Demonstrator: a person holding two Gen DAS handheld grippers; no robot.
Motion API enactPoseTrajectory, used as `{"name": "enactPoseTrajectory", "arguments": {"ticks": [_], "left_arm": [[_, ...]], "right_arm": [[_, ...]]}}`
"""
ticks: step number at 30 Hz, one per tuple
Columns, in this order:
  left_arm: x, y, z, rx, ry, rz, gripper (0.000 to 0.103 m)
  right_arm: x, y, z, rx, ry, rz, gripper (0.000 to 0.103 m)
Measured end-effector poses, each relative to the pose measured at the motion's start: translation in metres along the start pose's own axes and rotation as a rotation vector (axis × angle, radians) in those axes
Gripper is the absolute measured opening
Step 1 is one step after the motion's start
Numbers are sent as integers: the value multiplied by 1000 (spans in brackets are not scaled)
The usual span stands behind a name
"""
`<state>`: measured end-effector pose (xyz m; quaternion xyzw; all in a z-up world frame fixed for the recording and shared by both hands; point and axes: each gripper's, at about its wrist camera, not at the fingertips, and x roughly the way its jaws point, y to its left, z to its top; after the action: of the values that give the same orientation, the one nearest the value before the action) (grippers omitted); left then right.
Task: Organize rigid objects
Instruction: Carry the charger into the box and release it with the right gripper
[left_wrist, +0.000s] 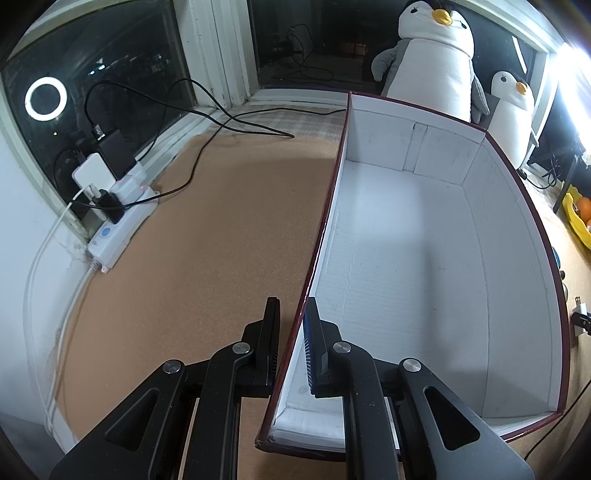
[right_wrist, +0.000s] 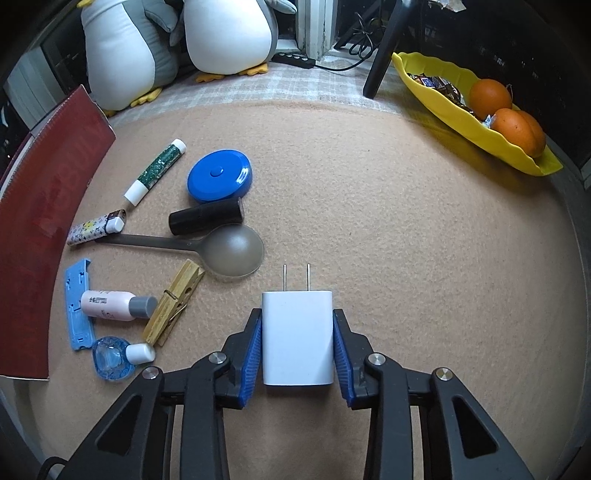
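My right gripper (right_wrist: 297, 314) is shut on a white plug charger (right_wrist: 297, 336) that lies on the tan mat with its prongs pointing away; the blue pads touch both its sides. To its left lie a grey spoon (right_wrist: 229, 249), black cylinder (right_wrist: 206, 220), blue round tape measure (right_wrist: 219, 175), green tube (right_wrist: 155, 171), lighter (right_wrist: 96, 227), wooden clothespin (right_wrist: 173, 306), pink bottle (right_wrist: 114, 304), blue plastic strip (right_wrist: 78, 306) and small blue bottle (right_wrist: 114, 360). My left gripper (left_wrist: 293, 302) is shut on the left wall of the red box (left_wrist: 513, 258), whose white inside holds nothing.
The box's red outer wall (right_wrist: 48, 206) borders the objects on the left. A yellow tray (right_wrist: 461, 122) with oranges and sweets sits at the far right. Plush penguins (right_wrist: 225, 33) stand at the back. A power strip (left_wrist: 122, 221) and black cables (left_wrist: 207, 122) lie by the window.
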<state>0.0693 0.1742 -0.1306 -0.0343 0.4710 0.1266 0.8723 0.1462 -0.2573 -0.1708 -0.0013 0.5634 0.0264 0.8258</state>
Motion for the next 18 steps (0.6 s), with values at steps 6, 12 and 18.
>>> {"name": "enactPoseTrajectory", "arguments": {"ticks": [6,12,18], "left_arm": [[0,0,-1,-4,-3,-10,11],[6,3,-2,-24,21,-42,11],[9,7,-3,-42,32,-70,10]], "right_arm": [[-34,21,3,-15,-59,48,32],[-80,75,12,-103,-158,148,32],[-106,144,17,-233,-213,243,32]]}}
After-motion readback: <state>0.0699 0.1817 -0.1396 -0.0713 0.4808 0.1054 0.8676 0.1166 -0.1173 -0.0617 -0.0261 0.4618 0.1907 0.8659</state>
